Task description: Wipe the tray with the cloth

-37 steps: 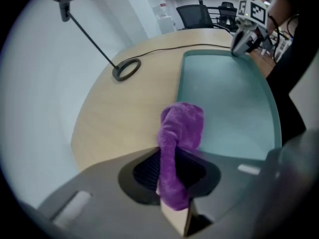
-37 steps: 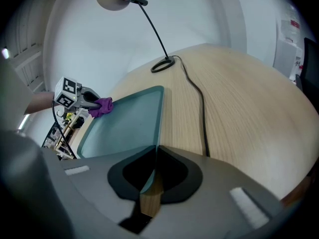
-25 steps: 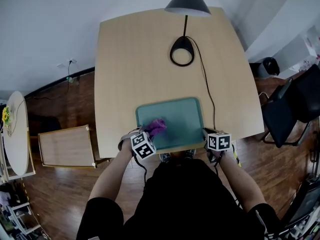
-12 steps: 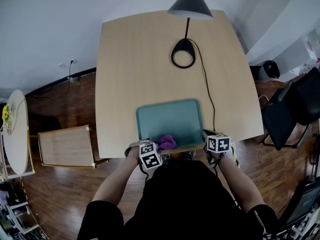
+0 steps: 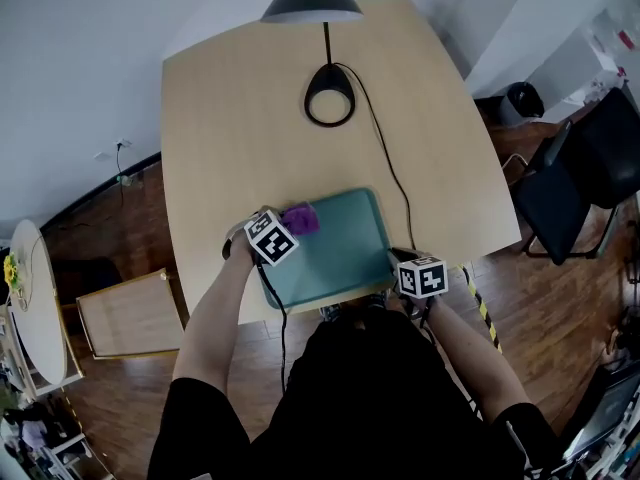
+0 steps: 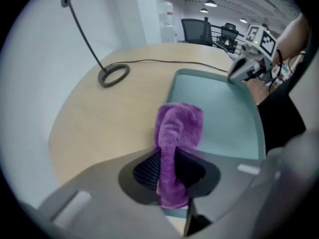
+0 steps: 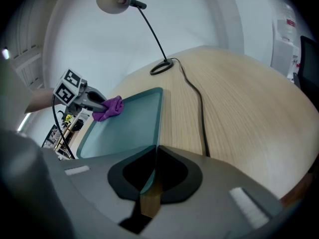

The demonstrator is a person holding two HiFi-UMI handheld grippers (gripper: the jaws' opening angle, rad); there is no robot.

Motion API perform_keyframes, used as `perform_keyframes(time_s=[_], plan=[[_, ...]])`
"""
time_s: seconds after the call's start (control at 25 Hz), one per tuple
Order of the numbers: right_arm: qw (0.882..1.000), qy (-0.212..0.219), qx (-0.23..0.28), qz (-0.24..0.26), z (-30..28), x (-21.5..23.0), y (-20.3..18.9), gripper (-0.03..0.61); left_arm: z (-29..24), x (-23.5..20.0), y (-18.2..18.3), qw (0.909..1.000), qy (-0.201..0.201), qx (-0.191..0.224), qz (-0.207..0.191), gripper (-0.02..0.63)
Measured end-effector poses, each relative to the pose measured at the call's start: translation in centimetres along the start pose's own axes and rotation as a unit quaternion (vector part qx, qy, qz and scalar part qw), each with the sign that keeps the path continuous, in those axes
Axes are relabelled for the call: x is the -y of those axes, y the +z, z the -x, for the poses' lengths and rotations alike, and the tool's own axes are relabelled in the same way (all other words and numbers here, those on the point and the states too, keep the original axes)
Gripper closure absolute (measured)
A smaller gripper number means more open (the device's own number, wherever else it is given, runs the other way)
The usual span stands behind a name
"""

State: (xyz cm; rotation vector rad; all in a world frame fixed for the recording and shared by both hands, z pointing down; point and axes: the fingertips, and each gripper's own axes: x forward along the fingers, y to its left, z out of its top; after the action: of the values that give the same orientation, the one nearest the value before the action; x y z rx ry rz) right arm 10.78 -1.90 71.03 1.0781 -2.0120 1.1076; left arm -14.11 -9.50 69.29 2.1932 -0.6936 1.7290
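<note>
Tray [image 5: 345,243]: blue-green and flat, on the worktop [image 5: 240,118], right at the near edge, about the middle.
Cloth [image 5: 300,218]: purple and bunched up, on the tray's far left corner, hanging a bit over the rim.
Left tool [image 5: 289,224]: pinching the cloth tight and pointing down at that corner.
Right tool [image 5: 400,262]: pressed shut on the tray's near right rim, holding it steady.
Done: I think the wiping is under way. The tray shows no dirt or wet marks, so I cannot tell how much is wiped.
Left: likely the middle and the right side.
Lamp [image 5: 312,3]: stands toward the far edge, well apart from the tray.
</note>
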Motion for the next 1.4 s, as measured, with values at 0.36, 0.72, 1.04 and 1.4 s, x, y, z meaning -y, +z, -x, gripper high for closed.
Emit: perform_keyframes(time_s=[0.36,0.72,1.04,1.4], plan=[[1.0,0.003,0.0,-0.006,0.1,0.5,-0.4,0.558,-0.5,2.0,0.6,0.9993,0.034,0.016,0.009,0.518],[1.0,0.003,-0.01,0.003,0.0,1.0,-0.4,0.558,0.5,13.3,1.9,0.9961,-0.067,0.047,0.034,0.518],[1.0,0.003,-0.01,0.003,-0.2,0.8,-0.3,0.558,1.2,20.3,2.1,0.991,-0.124,0.049,0.011,0.518],[1.0,0.007,-0.001,0.003,0.1,0.4,0.2,0.558,0.5,7.3,2.8,0.9891,-0.059,0.051,0.125,0.518]])
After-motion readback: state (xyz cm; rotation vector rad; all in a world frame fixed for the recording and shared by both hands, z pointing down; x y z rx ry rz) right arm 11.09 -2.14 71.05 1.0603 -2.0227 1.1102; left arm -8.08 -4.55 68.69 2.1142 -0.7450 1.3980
